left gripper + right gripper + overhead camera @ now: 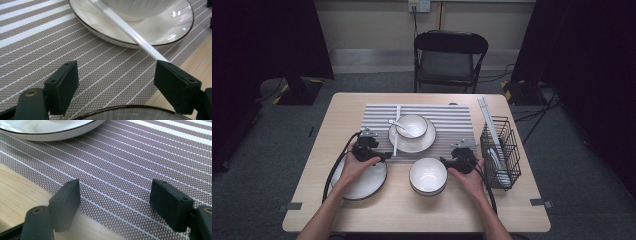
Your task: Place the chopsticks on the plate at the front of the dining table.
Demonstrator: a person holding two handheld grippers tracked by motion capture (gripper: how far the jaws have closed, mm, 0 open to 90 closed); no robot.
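While the left gripper (pixel 117 82) holds its jaws spread around the tip of the white plastic chopstick (pixel 130 35) leaning on the white brown-rimmed plate (pixel 172 35), closing off-centre could flick it off that plate; the right gripper (pixel 115 202), jaws spread, hovers beside the plate.

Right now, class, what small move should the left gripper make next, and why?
Probably ease the left gripper toward the white chopstick until its near end sits between the jaws, then close. The jaws stand open and empty over the mat, and the chopstick's end passes just behind one jaw, leaning on the plate.
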